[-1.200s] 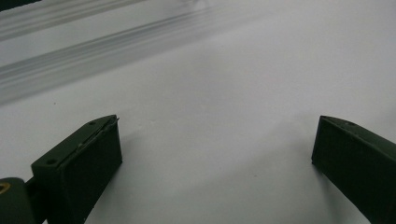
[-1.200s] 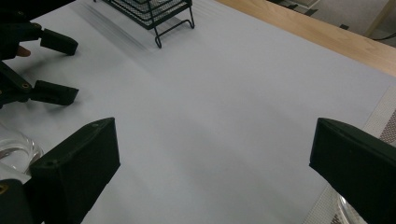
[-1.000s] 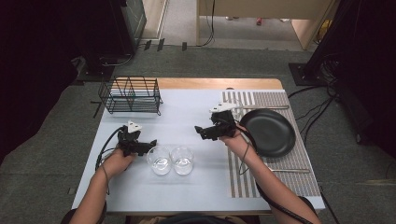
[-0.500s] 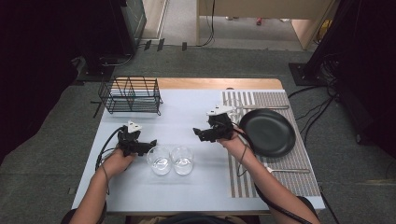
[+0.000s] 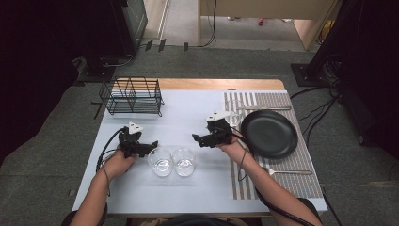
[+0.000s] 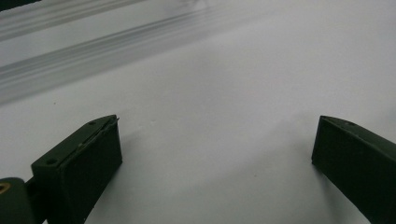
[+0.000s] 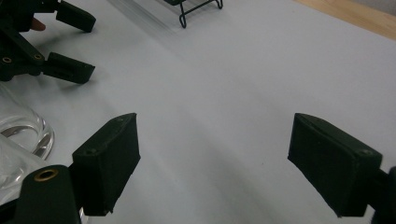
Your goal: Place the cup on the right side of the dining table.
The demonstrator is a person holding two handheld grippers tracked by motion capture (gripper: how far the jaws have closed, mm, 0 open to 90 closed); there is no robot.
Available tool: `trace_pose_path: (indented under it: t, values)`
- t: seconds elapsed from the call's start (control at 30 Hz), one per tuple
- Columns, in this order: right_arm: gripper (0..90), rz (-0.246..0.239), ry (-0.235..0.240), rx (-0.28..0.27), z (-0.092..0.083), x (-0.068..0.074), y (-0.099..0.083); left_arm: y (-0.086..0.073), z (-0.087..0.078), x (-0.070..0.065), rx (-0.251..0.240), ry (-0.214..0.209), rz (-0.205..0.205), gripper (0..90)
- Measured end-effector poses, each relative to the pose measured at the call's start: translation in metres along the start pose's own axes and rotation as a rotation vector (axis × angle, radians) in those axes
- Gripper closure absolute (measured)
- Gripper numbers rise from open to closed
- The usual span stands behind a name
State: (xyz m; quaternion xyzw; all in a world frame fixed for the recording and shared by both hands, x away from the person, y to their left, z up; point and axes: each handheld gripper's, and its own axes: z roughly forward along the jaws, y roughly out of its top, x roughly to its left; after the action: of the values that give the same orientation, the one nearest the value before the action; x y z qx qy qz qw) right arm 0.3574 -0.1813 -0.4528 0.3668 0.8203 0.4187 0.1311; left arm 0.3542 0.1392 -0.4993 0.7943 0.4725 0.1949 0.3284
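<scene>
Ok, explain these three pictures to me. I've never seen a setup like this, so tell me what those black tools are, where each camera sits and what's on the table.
A person sits at a pale blue table and holds a black handheld two-jaw gripper in each hand. The wide picture comes from a fixed camera above the person. It shows the left gripper and the right gripper.

The other two pictures come from cameras riding on the grippers, each looking along its own black jaws. Both pairs of jaws stand apart over bare table, with nothing between them; the right gripper's jaws have just been closing a little.

On the table are two clear glass tumblers side by side, a black wire rack, and a round black plate on a grey striped placemat with a metal fork.
</scene>
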Motion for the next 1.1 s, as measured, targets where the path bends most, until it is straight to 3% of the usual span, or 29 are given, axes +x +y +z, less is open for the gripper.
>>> trace_pose_path:
  t: [0.2, 0.47, 1.1]
  values:
    - [17.5, -0.01, 0.01, 0.013, 0.004, 0.001, -0.004, 0.0, 0.0, 0.0, 0.0, 0.0, 0.0, 1.5]
    - [17.7, -0.069, 0.016, 0.024, 0.012, 0.003, -0.01, 0.0, 0.0, 0.0, 0.0, 0.0, 0.0, 1.5]
    - [19.4, -0.055, 0.051, 0.063, 0.025, 0.003, -0.021, 0.0, 0.0, 0.0, 0.0, 0.0, 0.001, 1.5]
